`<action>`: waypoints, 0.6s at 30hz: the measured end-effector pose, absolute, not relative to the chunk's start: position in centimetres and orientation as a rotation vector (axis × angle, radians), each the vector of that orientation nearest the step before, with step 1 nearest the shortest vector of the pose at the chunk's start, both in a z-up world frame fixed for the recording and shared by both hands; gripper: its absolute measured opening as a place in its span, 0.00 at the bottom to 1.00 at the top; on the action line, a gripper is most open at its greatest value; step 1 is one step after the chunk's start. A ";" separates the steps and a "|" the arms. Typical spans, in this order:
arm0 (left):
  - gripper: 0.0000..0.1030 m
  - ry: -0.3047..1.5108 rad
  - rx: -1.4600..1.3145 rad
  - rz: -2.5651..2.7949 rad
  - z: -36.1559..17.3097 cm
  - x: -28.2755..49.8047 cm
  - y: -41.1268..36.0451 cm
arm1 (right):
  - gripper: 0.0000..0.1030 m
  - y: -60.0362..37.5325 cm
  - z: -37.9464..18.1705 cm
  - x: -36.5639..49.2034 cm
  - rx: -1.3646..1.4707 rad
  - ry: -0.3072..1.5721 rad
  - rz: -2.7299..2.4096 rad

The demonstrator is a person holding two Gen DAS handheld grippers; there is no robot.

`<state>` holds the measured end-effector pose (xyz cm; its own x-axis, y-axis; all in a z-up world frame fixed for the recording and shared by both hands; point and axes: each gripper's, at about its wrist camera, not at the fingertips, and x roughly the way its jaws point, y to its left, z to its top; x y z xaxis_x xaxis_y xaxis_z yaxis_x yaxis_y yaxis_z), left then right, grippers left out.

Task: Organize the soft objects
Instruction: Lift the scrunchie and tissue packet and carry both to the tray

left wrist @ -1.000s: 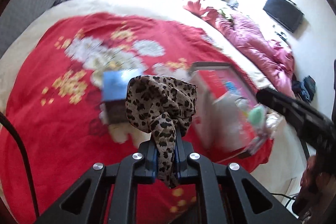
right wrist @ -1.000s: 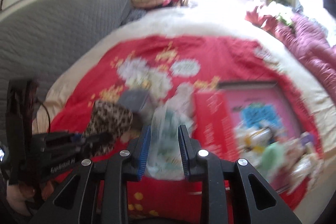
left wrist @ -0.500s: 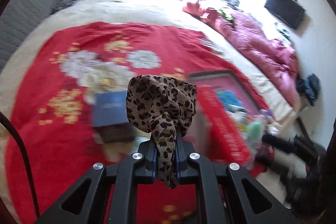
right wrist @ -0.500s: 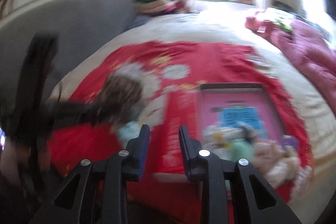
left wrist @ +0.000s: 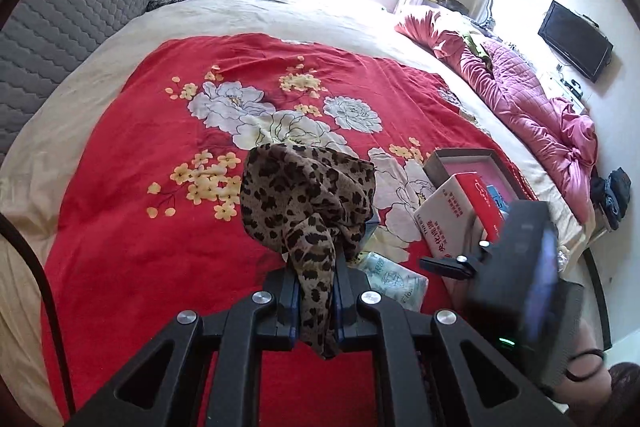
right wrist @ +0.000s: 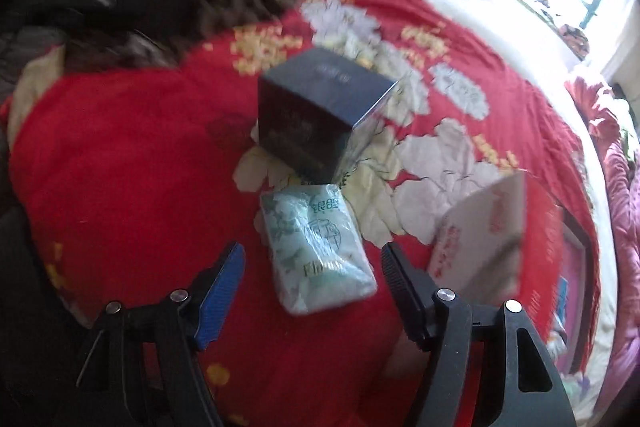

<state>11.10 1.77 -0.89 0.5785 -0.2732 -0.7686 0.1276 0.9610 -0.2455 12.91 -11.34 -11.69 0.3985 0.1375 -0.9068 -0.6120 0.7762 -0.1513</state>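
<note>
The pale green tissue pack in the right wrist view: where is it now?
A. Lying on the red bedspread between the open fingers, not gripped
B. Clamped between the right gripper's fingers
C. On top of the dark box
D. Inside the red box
A: the tissue pack lies flat on the red bedspread, and the right gripper has just been opening, its pads clear of the pack on both sides.

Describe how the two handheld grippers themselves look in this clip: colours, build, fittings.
Both are matte black plastic with open triangular cut-outs and round silver screw heads. The left gripper has blue-edged finger pads and a black cable alongside. The right gripper has one blue textured pad and one black ribbed pad, with a small green light on its body.
</note>
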 end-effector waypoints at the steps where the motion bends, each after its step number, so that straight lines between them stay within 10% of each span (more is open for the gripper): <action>1: 0.12 0.928 -0.172 -0.237 -1.0 11.1 1.9 | 0.70 -11.0 -12.5 13.2 -0.547 1.077 0.489; 7: 0.12 0.919 -0.164 -0.239 -0.7 11.3 1.8 | 0.49 -11.1 -14.0 14.2 -0.465 1.111 0.498; 18: 0.12 0.859 -0.091 -0.315 3.3 10.7 -3.7 | 0.47 -21.6 -0.3 11.7 -0.139 0.871 0.394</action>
